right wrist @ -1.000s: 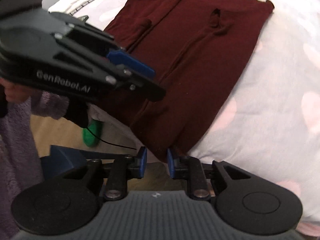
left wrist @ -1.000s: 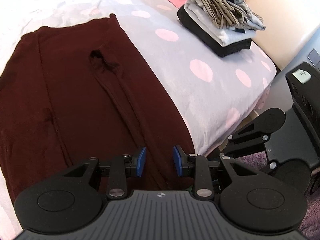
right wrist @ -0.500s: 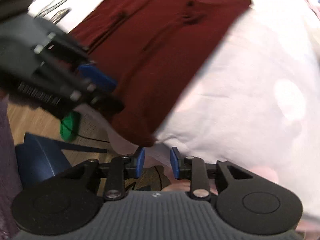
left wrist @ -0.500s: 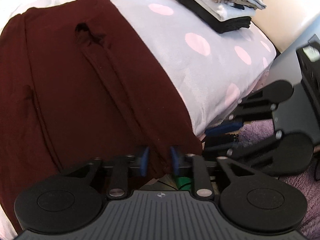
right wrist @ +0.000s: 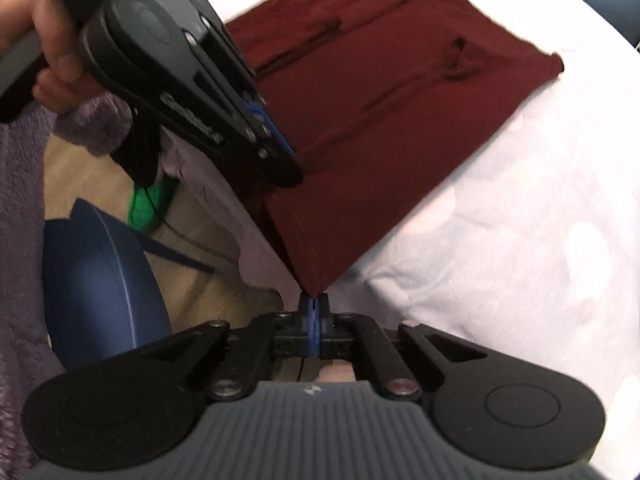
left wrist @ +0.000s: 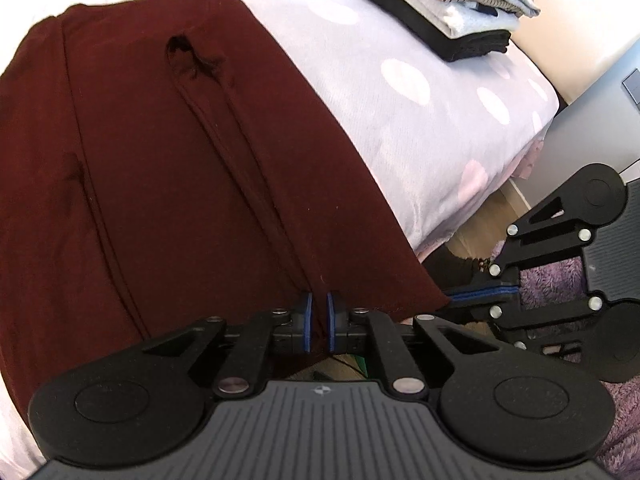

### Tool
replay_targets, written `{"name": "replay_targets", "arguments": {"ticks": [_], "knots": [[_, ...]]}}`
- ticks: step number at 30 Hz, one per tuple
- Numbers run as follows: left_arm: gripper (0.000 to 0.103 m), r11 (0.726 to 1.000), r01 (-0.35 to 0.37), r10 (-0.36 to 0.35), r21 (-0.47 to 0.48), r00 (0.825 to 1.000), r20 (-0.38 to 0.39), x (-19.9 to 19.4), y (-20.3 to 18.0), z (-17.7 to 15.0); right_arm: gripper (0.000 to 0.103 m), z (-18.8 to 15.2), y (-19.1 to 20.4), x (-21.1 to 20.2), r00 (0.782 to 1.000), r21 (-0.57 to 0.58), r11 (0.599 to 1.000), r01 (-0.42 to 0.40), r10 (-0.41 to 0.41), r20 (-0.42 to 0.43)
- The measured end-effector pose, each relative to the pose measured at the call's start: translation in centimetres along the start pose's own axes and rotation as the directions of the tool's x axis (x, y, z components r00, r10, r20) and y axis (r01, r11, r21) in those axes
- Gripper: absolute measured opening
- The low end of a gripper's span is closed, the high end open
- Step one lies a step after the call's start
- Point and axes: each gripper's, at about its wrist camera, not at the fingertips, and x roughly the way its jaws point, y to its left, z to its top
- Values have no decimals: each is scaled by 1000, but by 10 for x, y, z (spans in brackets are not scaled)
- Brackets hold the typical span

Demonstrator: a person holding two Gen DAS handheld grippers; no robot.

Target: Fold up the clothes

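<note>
Dark maroon garment (left wrist: pixel 168 168) spread flat across the bed (left wrist: pixel 420 120), its bottom hem draped over the bed's near edge; sleeves folded inward, lying lengthwise along the body of the cloth. Left gripper (left wrist: pixel 318 322) at the near edge, blue pads drawn nearly together with a fold of the maroon hem caught between them, roughly mid-hem. Right gripper (right wrist: pixel 315 322) pressed together on the hem's corner, which rises to a point straight out of the pads; cloth pulls taut up from there. In the right wrist view the left gripper comes in from the upper left, its tip down on the fabric at the bed's edge, held by a hand (right wrist: pixel 56 60) above a fuzzy purple sleeve (right wrist: pixel 96 124). In the left wrist view the right gripper sits off the bed's near right corner, level with the hem end. Bedcover pale with pink dots. A stack of folded clothes (left wrist: pixel 444 4), black at the bottom, grey and striped above, sits at the bed's far right corner, well apart from the garment. Below the edge: wood floor, a blue rounded object (right wrist: pixel 100 276), something green (right wrist: pixel 150 208).
</note>
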Motion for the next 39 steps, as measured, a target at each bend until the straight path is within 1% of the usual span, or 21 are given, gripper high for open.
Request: {"name": "replay_targets", "arguments": {"ticks": [3,6,8,9,10,12,14,15,16,19,20,21,24,26,28,29,30,32,35,39], "knots": [[5,1000,16,-16,-25,1000,-8,2,4,-1,0,0,-3,8,999,8,1000,10,-10,-39],[6,997,39,-40,-63,999,-12,3,11,-1,0,0,-10,16,994,23,1000,21,-19,-108],[6,996,49,-50,-79,999,-11,0,14,-2,2,1,-17,16,992,48,997,53,-47,-117],[7,996,47,-48,-74,999,-12,-2,13,-2,5,2,-21,14,993,66,996,65,-57,-107],[7,997,44,-45,-69,999,-13,-3,13,-2,6,4,-25,10,993,84,994,76,-68,-93],[15,997,36,-37,-75,999,-10,-8,15,-4,6,9,-31,3,993,112,989,101,-95,-65],[17,996,26,-27,-85,1000,-3,-14,19,-6,14,16,-33,-5,993,129,984,120,-117,-28],[17,996,18,-18,-91,1000,2,-18,20,-9,23,20,-35,-9,992,136,982,129,-129,-8],[17,995,9,-8,-97,1000,7,-21,21,-12,30,24,-35,-13,990,143,980,137,-140,13],[17,993,-21,25,-117,999,38,-33,26,-18,31,37,-33,-20,984,149,977,149,-162,73],[18,991,-32,39,-130,998,54,-39,29,-21,31,42,-31,-21,982,148,977,151,-165,91],[22,989,-42,53,-143,996,70,-45,33,-25,31,47,-28,-22,980,147,977,152,-169,108],[27,979,-80,102,-188,988,115,-60,42,-35,36,62,-20,-25,971,143,977,157,-179,160],[28,970,-111,143,-215,980,141,-69,48,-40,37,70,-12,-27,965,143,977,161,-186,186],[28,958,-143,187,-246,969,163,-77,55,-46,42,75,-1,-30,960,143,976,163,-191,205],[28,951,-159,209,-265,963,172,-81,59,-49,51,75,7,-28,961,128,979,159,-183,206],[29,944,-170,226,-284,957,181,-84,64,-51,55,75,16,-27,963,113,982,154,-175,206],[30,928,-189,261,-322,945,197,-90,73,-56,55,78,27,-25,965,81,985,155,-168,203],[44,915,-189,266,-357,947,179,-89,82,-62,55,81,30,-26,966,61,986,157,-167,200],[45,896,-189,269,-403,951,152,-86,93,-70,55,82,30,-26,965,58,987,153,-162,205]]}}
